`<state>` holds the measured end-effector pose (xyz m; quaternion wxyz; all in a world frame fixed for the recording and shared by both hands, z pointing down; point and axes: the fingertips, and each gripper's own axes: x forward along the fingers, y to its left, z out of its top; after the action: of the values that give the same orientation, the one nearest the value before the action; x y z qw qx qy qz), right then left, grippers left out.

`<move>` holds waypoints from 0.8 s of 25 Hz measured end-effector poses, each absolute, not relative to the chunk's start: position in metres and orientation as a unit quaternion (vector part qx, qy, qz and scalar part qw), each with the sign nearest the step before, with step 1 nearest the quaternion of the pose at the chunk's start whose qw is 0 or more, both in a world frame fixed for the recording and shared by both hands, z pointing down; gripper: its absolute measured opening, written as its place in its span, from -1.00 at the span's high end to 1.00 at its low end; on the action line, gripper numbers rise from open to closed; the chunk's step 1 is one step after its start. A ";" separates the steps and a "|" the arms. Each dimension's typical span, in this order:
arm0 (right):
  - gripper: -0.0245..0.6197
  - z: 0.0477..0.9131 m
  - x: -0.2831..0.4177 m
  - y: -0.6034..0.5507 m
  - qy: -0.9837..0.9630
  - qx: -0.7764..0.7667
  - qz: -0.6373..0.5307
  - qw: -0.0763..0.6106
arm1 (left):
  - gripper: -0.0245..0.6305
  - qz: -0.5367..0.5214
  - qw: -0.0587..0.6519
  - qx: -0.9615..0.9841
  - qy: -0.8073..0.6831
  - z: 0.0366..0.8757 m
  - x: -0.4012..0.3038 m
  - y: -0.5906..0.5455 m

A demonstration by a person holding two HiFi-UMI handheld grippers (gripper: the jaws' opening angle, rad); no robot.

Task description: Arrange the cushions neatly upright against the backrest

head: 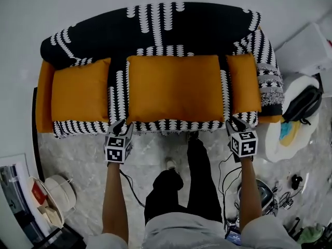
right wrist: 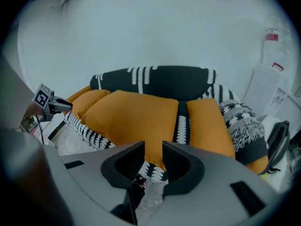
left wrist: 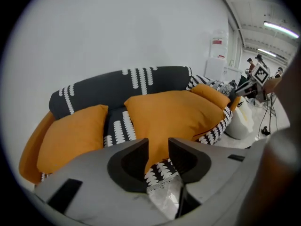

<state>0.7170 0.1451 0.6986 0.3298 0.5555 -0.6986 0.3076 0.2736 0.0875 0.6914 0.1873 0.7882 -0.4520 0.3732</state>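
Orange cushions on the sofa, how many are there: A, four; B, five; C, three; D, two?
C: the head view shows three, a left cushion, a wide middle cushion and a narrow right cushion, lying on the patterned sofa cover.

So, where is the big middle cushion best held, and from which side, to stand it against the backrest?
Grip the big middle cushion at its two front corners, from the sofa front. It lies flat and wide, so one tool per corner should lift it evenly. The left tool and right tool, both open, are near those corners.
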 end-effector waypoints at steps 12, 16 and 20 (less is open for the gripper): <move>0.57 0.832 0.734 0.137 -0.668 0.527 0.349 0.393 | 0.31 0.412 0.217 0.761 -0.452 0.793 0.262 0.083; 0.57 0.848 0.737 0.129 -0.665 0.520 0.365 0.394 | 0.32 0.400 0.222 0.755 -0.469 0.800 0.262 0.073; 0.58 0.851 0.733 0.124 -0.661 0.507 0.372 0.409 | 0.56 0.417 0.233 0.742 -0.471 0.803 0.257 0.067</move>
<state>0.7334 0.1237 0.8511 0.4092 0.5074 -0.6609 0.3719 0.2573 0.0672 0.8026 0.2327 0.7416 -0.4709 0.4173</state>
